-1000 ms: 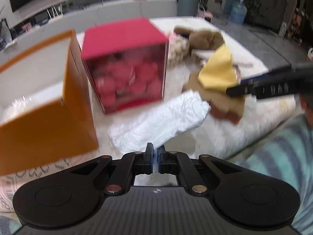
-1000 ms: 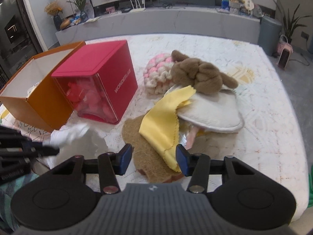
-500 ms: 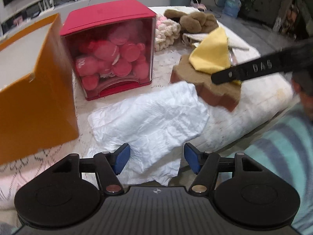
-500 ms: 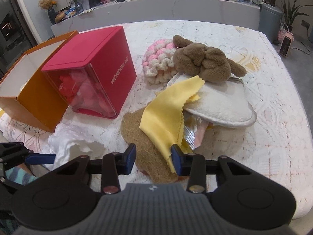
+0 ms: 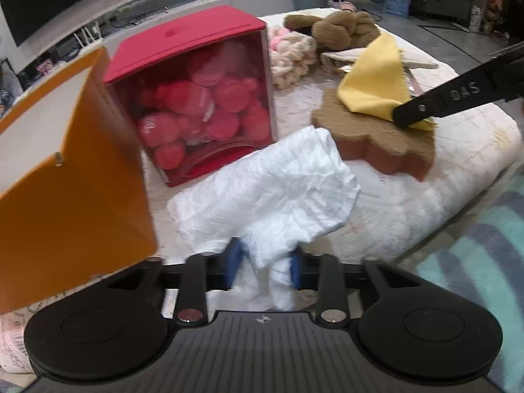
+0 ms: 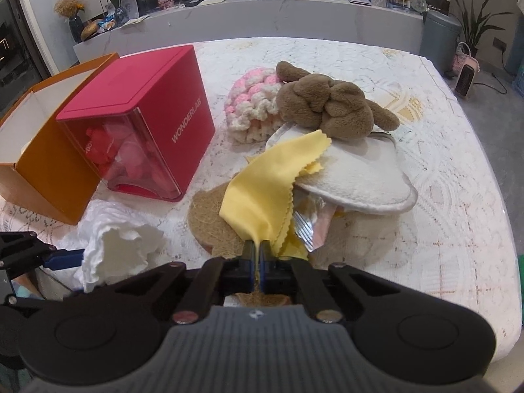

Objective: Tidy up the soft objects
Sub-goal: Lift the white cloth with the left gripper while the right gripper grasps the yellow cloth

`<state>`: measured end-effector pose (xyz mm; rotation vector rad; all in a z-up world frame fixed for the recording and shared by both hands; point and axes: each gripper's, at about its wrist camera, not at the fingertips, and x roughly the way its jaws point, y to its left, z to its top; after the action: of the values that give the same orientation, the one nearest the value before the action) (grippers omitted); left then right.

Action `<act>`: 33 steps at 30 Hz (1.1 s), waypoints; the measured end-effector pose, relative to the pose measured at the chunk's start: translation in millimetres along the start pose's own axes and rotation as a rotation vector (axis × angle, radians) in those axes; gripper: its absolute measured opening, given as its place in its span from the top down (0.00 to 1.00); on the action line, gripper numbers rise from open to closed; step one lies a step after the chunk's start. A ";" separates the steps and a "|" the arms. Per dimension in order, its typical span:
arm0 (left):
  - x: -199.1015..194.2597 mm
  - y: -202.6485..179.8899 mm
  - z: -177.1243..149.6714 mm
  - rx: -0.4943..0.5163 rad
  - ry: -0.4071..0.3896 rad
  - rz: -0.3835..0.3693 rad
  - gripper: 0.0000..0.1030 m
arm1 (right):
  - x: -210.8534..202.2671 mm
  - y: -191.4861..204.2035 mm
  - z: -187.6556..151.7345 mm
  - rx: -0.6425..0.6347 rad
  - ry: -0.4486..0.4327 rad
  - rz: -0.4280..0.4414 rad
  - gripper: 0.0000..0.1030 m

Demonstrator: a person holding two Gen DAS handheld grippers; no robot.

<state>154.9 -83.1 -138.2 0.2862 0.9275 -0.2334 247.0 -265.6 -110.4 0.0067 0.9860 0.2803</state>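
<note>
Fingers of the right gripper [image 6: 257, 255] pinch the yellow cloth [image 6: 262, 193]; left gripper [image 5: 262, 263], just closing, clasps the white cloth [image 5: 271, 193].

Lace-covered table [image 6: 452, 196], orange box [image 6: 49, 170], red box [image 6: 157, 114], white cloth [image 5: 268, 196]

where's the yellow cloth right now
In the right wrist view the yellow cloth lies centre, draped over the brown mat and the white pad's edge, its near corner pinched in the right gripper.

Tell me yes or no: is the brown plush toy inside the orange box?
No, the brown plush toy lies on the table beside the pink-and-white knit piece, well away from the orange box.
</note>
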 end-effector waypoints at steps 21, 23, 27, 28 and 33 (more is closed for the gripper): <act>-99.4 25.4 -3.5 -0.154 -0.286 0.004 0.91 | -68.3 29.0 -18.2 0.004 -0.220 0.032 1.00; -108.1 30.2 -3.4 -0.173 -0.308 0.001 0.91 | -78.6 40.8 -19.3 -0.010 -0.236 0.035 1.00; -124.3 39.7 -4.5 -0.192 -0.361 0.018 0.91 | -101.4 67.0 -17.2 -0.054 -0.291 0.048 1.00; -127.9 43.1 -4.8 -0.196 -0.372 0.022 0.91 | -107.2 73.7 -15.7 -0.066 -0.304 0.054 1.00; -149.2 69.4 -7.4 -0.230 -0.421 0.044 0.91 | -134.3 106.7 -3.9 -0.121 -0.367 0.094 1.00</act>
<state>85.0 -4.4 -11.6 0.0399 0.5238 -0.1367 149.5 -195.0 11.9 -0.0059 0.6036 0.4086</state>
